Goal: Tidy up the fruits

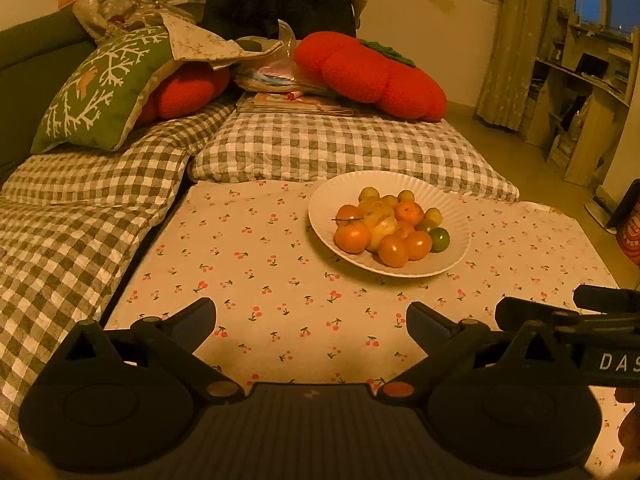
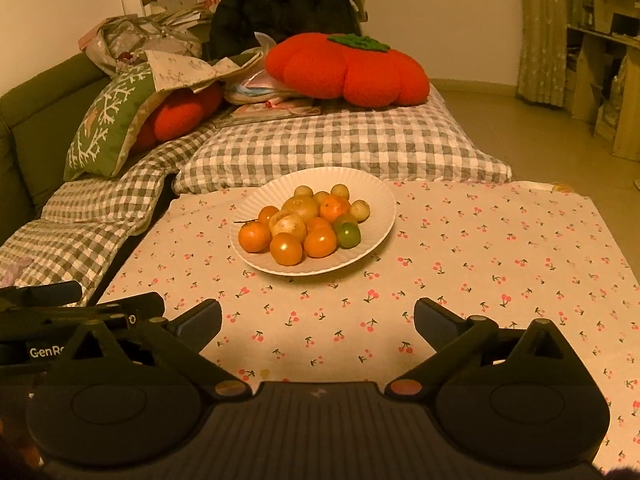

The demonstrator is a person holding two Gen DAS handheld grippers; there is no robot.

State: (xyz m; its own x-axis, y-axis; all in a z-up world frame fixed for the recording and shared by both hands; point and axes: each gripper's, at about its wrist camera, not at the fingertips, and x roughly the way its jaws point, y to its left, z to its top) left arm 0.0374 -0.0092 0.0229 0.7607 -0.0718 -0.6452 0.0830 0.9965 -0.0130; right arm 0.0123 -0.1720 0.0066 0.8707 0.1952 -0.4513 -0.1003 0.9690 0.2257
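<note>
- Left gripper (image 1: pixel 311 316) and right gripper (image 2: pixel 318 316): both spread wide, empty, hovering over the cherry-print cloth (image 2: pixel 480 264), short of the plate.
- Fruits (image 2: pixel 304 226) lie heaped on the white plate (image 2: pixel 376 216); this fits either sorted or awaiting sorting.
- Any pick: take outer fruit, avoid toppling the heap.
- Fruits are round; no long axis. One stem (image 1: pixel 347 219) points left.

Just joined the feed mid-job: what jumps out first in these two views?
The white plate heaped with fruit, mostly orange with one green fruit, sits mid-table on the cherry-print cloth. Behind it, a big red pumpkin cushion rests on the checked bedding. Both the left claw and right claw hover open, empty, short of the plate.
</note>
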